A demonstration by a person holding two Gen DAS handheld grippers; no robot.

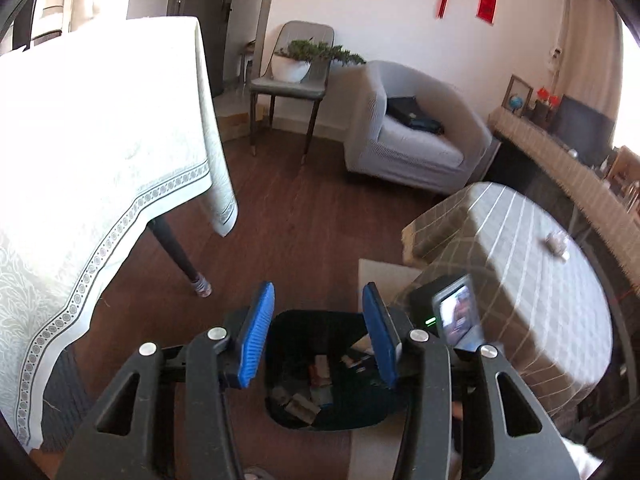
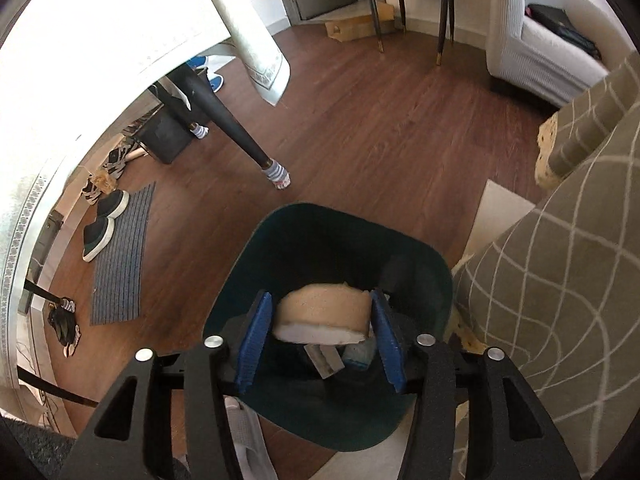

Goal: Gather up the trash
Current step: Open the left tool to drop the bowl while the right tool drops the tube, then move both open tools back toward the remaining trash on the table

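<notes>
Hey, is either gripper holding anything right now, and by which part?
The left gripper holds nothing. A beige foam chunk sits endwise between the pads of the right gripper, above the green bin; whether they actually press on it cannot be told.

Strong daylight from the left overexposes the white tablecloth in both views. Heavy fisheye bending, black vignette at corners. Dark bin interior underexposed. Slight blur on the checked cover at right

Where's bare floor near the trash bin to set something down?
Bare wood floor lies open between the trash bin, the table leg and the armchair. Crowded: shoes on the doormat; the checked cloth presses against the bin's other side.
</notes>
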